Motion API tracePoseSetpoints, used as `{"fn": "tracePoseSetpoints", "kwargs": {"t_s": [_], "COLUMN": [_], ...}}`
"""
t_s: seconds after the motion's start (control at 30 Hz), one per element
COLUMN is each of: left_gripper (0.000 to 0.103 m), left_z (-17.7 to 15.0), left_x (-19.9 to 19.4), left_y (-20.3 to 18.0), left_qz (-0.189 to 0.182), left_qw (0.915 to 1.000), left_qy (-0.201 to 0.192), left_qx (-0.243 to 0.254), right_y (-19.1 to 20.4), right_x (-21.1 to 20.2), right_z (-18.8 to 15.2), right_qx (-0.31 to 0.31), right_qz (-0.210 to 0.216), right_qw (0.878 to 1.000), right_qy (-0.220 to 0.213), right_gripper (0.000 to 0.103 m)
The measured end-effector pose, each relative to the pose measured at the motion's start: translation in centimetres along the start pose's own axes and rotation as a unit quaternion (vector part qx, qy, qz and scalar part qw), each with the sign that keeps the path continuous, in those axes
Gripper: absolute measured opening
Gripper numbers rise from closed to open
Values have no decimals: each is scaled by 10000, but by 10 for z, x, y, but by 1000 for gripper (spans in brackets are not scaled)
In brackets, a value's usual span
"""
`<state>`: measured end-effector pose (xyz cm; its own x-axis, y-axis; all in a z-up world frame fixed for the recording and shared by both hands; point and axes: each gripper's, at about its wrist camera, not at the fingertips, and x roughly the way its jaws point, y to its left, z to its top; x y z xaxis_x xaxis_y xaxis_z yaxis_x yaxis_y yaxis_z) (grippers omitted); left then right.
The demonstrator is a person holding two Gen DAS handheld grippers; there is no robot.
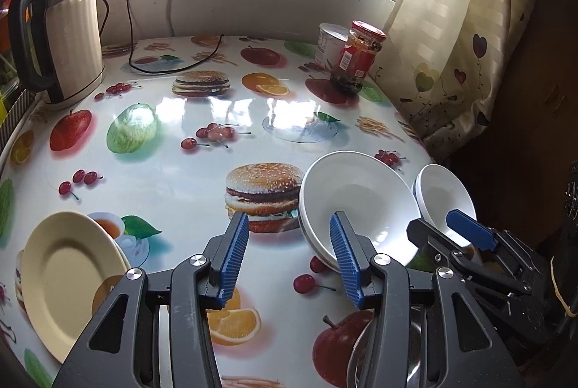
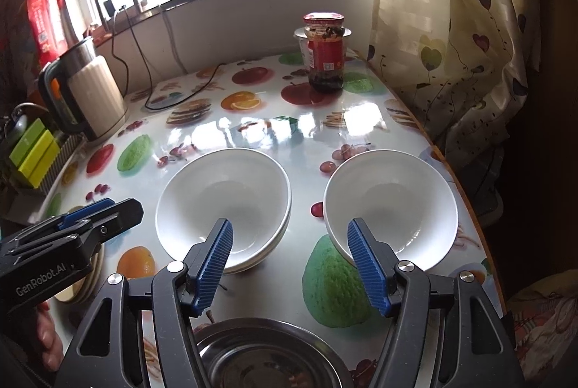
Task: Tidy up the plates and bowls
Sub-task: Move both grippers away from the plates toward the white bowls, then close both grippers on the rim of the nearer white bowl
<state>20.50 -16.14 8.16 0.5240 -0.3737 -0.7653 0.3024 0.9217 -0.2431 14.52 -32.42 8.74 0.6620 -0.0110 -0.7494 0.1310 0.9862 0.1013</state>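
Note:
In the right wrist view, a stack of white bowls and a single white bowl stand side by side on the fruit-print table. My right gripper hovers just in front of them, open, with nothing between its blue pads. A steel bowl lies below it at the near edge. My left gripper is open too, over bare tablecloth. The bowl stack is right of it and a cream plate is left of it. The right gripper shows near the single bowl.
An electric kettle stands at the far left with its cable trailing over the table. A red-lidded jar and a white cup stand at the back right. A curtain hangs along the table's right edge.

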Motion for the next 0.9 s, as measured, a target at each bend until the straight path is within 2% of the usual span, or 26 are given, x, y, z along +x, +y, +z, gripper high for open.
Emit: {"fn": "tracePoseSetpoints", "kwargs": {"t_s": [0.3,0.37,0.53,0.7,0.9], "left_gripper": [48,42,40,30,27], "left_z": [4,4,6,5,4], "left_x": [21,23,25,29,32], "left_y": [-2,-2,-4,-6,-6], "left_qz": [2,43,70,92,84], "left_qw": [9998,9998,9998,9996,9996], "left_qy": [174,194,188,248,272], "left_qx": [-23,-27,31,80,88], "right_y": [-1,-1,-1,0,3], "right_x": [20,24,27,30,35], "right_z": [7,9,12,13,11], "right_qx": [-77,-69,-113,-129,-131], "right_qz": [83,96,97,151,202], "right_qw": [9998,9998,9997,9996,9994], "right_qy": [159,186,184,190,257], "right_gripper": [51,49,46,40,34]}}
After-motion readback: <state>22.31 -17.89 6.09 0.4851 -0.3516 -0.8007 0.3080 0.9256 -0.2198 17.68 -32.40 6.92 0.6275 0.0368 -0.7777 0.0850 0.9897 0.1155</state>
